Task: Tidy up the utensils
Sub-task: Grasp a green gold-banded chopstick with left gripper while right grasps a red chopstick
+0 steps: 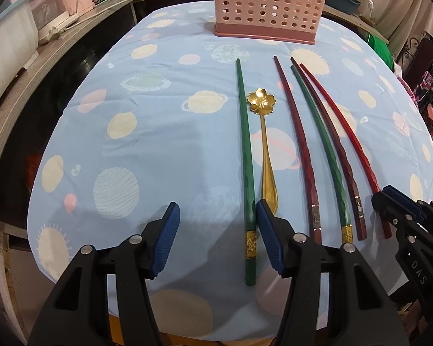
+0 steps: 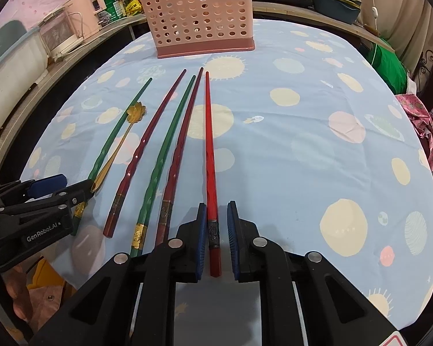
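Several chopsticks lie side by side on the blue tablecloth (image 1: 158, 132), with a gold flower spoon (image 1: 261, 101) among them. My right gripper (image 2: 216, 204) straddles the thick end of the bright red chopstick (image 2: 209, 144). Its jaws are narrow, and a thin gap shows on each side of the stick. My left gripper (image 1: 218, 203) is open. The leftmost green chopstick (image 1: 245, 144) runs just inside its right pad, which covers the end of the spoon handle. The pink perforated holder (image 1: 268, 5) stands upright at the far end of the table.
A dark red chopstick (image 2: 150, 132), a second green one (image 2: 167, 150) and a maroon one (image 2: 182, 144) lie between the two grippers. A wooden counter (image 1: 80, 28) with appliances curves along the left. A hand (image 2: 17, 291) shows at the lower left.
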Demonstrator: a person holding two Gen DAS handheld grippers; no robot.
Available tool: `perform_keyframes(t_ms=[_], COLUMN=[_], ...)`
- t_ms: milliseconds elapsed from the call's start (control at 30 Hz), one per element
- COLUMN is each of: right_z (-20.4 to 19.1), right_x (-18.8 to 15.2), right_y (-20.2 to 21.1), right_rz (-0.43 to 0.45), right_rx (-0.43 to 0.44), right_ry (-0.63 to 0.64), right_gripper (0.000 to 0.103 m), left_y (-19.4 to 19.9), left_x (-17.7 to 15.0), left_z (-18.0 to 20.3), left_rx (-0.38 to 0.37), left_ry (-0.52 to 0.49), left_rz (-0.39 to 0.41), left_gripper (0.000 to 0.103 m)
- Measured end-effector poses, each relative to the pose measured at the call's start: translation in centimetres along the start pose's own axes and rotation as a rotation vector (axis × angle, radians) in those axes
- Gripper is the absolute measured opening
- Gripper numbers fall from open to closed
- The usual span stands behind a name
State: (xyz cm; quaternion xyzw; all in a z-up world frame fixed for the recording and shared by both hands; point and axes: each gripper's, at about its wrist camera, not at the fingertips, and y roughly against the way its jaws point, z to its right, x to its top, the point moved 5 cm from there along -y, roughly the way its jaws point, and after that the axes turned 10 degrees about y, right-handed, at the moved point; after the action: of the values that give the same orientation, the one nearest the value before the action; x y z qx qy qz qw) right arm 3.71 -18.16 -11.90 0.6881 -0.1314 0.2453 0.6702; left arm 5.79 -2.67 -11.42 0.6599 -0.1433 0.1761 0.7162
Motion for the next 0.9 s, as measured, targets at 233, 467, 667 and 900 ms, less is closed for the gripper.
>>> perform_keyframes(t_ms=[233, 467, 667, 900], right_z=[-0.1, -0.6, -0.6, -0.6], right_x=[0.1, 0.3, 0.5, 1.1], right_y=[-0.1, -0.3, -0.3, 0.5], right_rz=[-0.008, -0.001, -0.004, 0.018], right_rx=[0.002, 0.001, 0.01, 0.021], right_ry=[0.019, 0.025, 0.023, 0.016], right_gripper=[0.013, 0.008, 0.007, 0.007], left_y=[0.2, 0.3, 0.4, 1.3], left_x=[0.2, 0.1, 0.3, 1.1], left_z=[-0.2, -0.2, -0.6, -1.1], left_rx=[-0.005, -0.001, -0.009, -0.027], left_ry=[-0.011, -0.022, -0.011, 0.009], left_rz=[-0.007, 0.0, -0.005, -0.002], left_gripper=[0.03, 0.008, 0.007, 0.007])
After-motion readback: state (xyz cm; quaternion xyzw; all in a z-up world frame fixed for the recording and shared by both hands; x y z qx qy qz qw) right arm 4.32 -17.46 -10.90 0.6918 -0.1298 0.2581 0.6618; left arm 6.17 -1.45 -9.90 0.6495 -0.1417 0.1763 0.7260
